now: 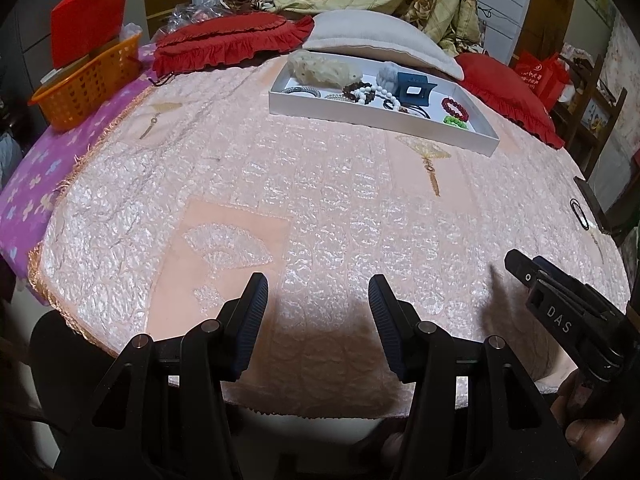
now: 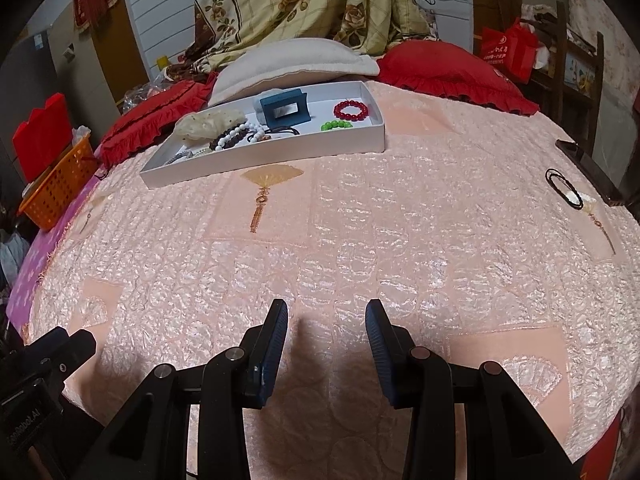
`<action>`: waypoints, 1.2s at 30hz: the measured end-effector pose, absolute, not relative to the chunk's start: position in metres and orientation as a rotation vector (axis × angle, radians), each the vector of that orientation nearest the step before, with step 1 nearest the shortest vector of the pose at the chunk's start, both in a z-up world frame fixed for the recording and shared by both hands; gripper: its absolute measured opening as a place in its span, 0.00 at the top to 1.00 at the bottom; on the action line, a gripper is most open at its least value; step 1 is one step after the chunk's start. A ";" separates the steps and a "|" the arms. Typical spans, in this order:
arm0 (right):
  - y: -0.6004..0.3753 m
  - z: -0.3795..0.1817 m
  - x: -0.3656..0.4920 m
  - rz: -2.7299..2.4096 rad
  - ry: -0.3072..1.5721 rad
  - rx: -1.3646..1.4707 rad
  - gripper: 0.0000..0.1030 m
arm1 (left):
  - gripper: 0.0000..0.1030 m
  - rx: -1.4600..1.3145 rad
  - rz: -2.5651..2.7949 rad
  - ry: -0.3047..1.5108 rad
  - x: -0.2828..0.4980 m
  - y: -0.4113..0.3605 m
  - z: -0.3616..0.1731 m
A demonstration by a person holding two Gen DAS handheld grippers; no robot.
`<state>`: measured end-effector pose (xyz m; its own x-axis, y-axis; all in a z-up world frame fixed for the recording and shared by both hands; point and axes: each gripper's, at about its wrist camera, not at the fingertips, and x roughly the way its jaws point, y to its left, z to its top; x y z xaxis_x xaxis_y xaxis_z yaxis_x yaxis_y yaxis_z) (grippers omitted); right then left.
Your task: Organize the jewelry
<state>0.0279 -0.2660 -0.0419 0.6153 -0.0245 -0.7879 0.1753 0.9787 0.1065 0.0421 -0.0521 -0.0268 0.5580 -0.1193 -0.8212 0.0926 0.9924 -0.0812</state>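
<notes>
A white tray [image 1: 360,114] [image 2: 256,160] lies at the far side of the pink bedspread. It holds a blue hair claw [image 1: 414,89] [image 2: 283,109], a red bead bracelet [image 1: 455,108] [image 2: 351,110], a green bead bracelet [image 1: 455,122] [image 2: 336,124], a white bead string [image 1: 368,94] [image 2: 240,131], a cream scrunchie [image 1: 320,69] [image 2: 208,124] and black hair ties. A black hair tie [image 2: 565,191] [image 1: 579,213] lies loose on the bedspread at the right edge. My left gripper [image 1: 318,292] and right gripper [image 2: 327,318] are open and empty, low over the near edge, far from the tray.
An orange basket [image 1: 86,80] [image 2: 56,192] with a red box stands at the far left. Red cushions [image 1: 232,38] [image 2: 452,72] and a white pillow [image 1: 380,38] lie behind the tray. A dark phone-like slab [image 2: 592,168] lies at the right edge.
</notes>
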 end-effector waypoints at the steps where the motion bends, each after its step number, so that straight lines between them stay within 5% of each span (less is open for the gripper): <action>1: -0.266 -0.042 0.028 -0.114 0.904 0.179 0.62 | 0.49 -0.029 -0.125 0.969 0.042 -0.052 -0.027; 13: -0.283 -0.029 0.037 -0.118 0.889 0.182 0.63 | 0.49 -0.029 -0.092 0.932 0.064 -0.027 -0.009; 24: -0.340 -0.008 0.133 -0.109 0.869 0.269 0.62 | 0.49 -0.022 -0.042 0.947 0.188 0.008 0.005; 36: -0.380 -0.030 0.251 -0.167 0.928 0.284 0.62 | 0.49 -0.089 -0.172 1.084 0.327 -0.010 -0.042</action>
